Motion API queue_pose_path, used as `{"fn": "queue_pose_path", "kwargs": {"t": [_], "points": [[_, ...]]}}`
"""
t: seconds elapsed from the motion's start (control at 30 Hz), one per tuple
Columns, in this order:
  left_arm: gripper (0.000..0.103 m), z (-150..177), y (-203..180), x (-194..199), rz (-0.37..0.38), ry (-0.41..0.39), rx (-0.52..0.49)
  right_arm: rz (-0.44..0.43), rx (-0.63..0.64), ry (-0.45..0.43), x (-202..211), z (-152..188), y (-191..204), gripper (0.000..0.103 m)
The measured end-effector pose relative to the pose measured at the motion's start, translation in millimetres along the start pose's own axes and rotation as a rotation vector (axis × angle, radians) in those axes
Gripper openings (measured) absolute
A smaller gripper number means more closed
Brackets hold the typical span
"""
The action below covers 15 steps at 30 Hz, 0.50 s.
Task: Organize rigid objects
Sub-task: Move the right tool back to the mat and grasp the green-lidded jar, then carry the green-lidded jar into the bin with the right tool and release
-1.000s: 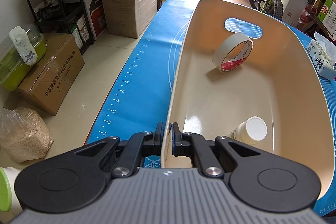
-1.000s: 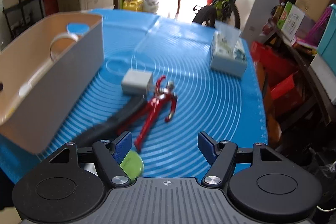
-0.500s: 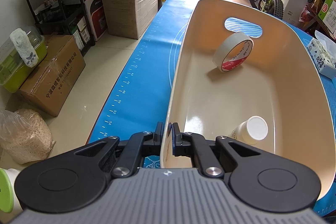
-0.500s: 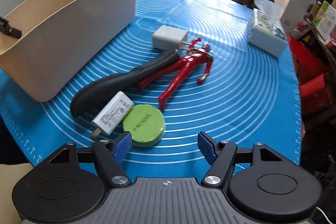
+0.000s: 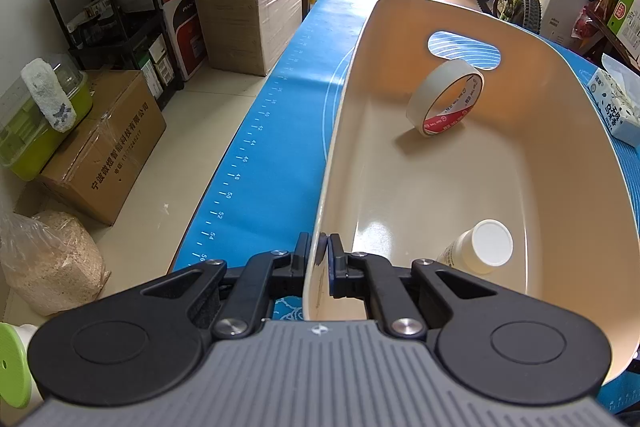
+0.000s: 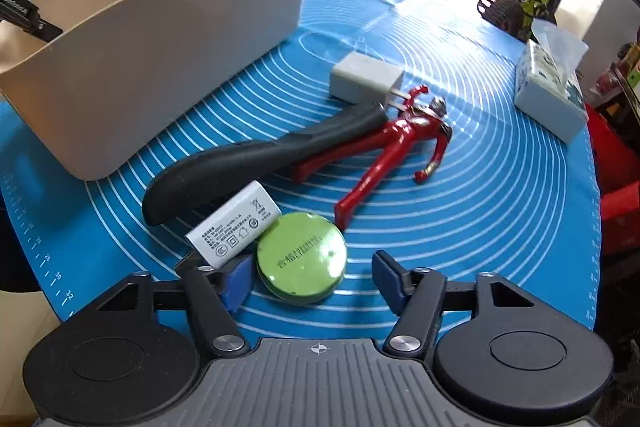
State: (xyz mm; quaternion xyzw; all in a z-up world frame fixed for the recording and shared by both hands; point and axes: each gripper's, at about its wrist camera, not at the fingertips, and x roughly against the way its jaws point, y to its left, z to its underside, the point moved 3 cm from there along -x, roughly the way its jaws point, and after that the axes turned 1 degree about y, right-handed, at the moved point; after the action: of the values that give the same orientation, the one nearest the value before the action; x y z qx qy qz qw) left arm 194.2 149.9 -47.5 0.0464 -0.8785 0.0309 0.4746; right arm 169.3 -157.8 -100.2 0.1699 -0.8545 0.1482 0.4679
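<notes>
While the left gripper (image 5: 319,254) pinches the beige plastic tub's rim (image 5: 320,211), the right gripper (image 6: 314,277), jaws closing, straddles a round green tin (image 6: 301,258).
Probably light, stiff, slippery: grip its curved sides near the blue mat's (image 6: 500,211) front edge.

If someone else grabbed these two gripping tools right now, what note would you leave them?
Left gripper: shut on the near rim of the cream plastic bin, steadying it.
Right gripper: open, jaws just closing around the round green tin, not yet gripping.
Done: roll of white tape and white-capped bottle are in the bin.
Left on the blue mat: green tin, white rectangular charger, grey plug adapter, black curved handle, red toy figure.
</notes>
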Motion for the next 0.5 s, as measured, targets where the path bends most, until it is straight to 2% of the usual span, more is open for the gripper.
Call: {"fn": "queue_pose_path", "kwargs": {"t": [0.03,0.07,0.23,0.5], "points": [[0.010,0.0,-0.3,0.0,0.000,0.000,-0.001,-0.016,-0.004,-0.004,0.5,-0.1,0.1,0.062],[0.010,-0.1,-0.1,0.0,-0.001,0.000,-0.001,-0.030,-0.005,-0.005,1.2,-0.1,0.5,0.054],[0.010,0.0,-0.5,-0.2,0.000,0.000,0.000,-0.022,-0.005,-0.009,4.2,4.2,1.4,0.054],[0.010,0.1,-0.6,-0.3,0.000,0.000,0.000,0.083,-0.088,-0.054,28.9,8.2,-19.3,0.054]]}}
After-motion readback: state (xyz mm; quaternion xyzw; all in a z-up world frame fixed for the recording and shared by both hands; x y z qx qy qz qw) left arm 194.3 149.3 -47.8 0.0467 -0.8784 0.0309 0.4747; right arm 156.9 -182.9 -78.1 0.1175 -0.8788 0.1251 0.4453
